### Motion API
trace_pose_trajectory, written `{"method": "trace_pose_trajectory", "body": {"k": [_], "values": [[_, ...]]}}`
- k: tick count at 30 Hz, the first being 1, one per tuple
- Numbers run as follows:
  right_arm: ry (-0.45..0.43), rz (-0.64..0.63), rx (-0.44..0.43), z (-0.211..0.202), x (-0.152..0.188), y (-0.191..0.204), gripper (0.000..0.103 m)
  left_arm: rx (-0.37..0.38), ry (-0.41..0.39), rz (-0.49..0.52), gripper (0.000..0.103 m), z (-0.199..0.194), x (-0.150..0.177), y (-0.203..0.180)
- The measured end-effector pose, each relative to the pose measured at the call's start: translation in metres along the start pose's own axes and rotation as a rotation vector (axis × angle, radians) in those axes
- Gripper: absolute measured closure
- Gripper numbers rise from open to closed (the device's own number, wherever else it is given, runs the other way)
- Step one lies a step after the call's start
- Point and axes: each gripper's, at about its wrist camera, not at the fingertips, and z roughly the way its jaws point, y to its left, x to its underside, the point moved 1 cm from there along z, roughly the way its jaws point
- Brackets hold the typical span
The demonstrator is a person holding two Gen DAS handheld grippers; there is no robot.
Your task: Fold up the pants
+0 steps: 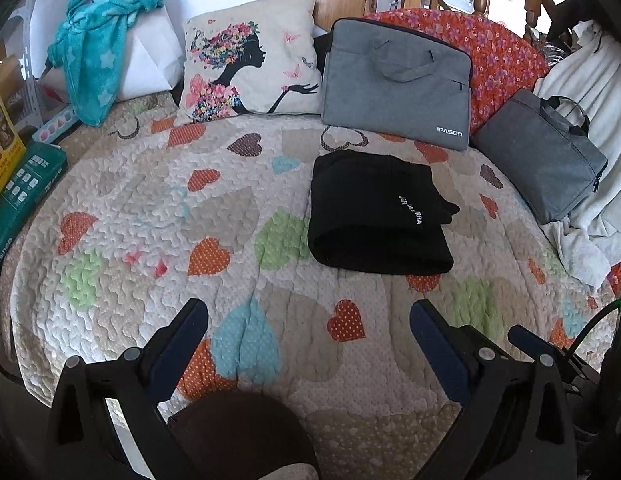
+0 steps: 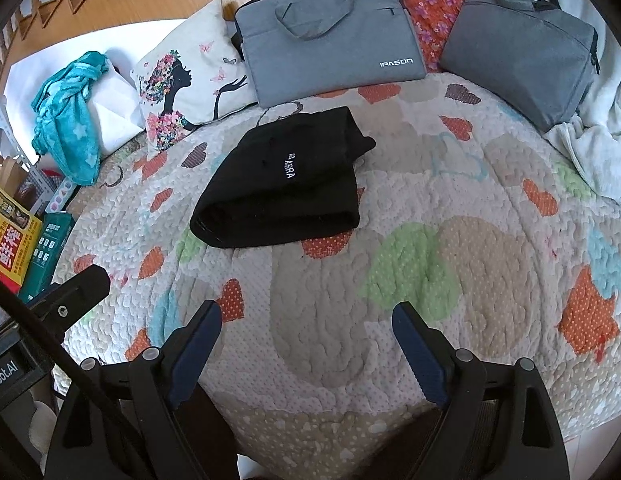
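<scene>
The black pants (image 1: 374, 212) lie folded into a compact rectangle on the heart-patterned quilt (image 1: 238, 216), white lettering facing up. They also show in the right wrist view (image 2: 286, 184), ahead and left of centre. My left gripper (image 1: 308, 312) is open and empty, held above the quilt well short of the pants. My right gripper (image 2: 306, 316) is open and empty too, also back from the pants. The right gripper's finger (image 1: 526, 340) shows at the right edge of the left wrist view.
A grey IPASON laptop bag (image 1: 394, 84) and a second grey bag (image 1: 542, 156) lie behind the pants. A printed cushion (image 1: 246, 60), a teal towel (image 1: 98, 44), a white cloth (image 1: 590, 152) and boxes (image 1: 14, 184) ring the bed.
</scene>
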Motion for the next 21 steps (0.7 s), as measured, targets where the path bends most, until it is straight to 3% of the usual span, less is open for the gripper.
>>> {"method": "trace_pose_trajectory", "body": {"k": [21], "values": [[0.042, 0.005, -0.001, 0.017, 0.002, -0.004, 0.011, 0.018, 0.067, -0.023, 0.002, 0.021, 0.005, 0.006]]}}
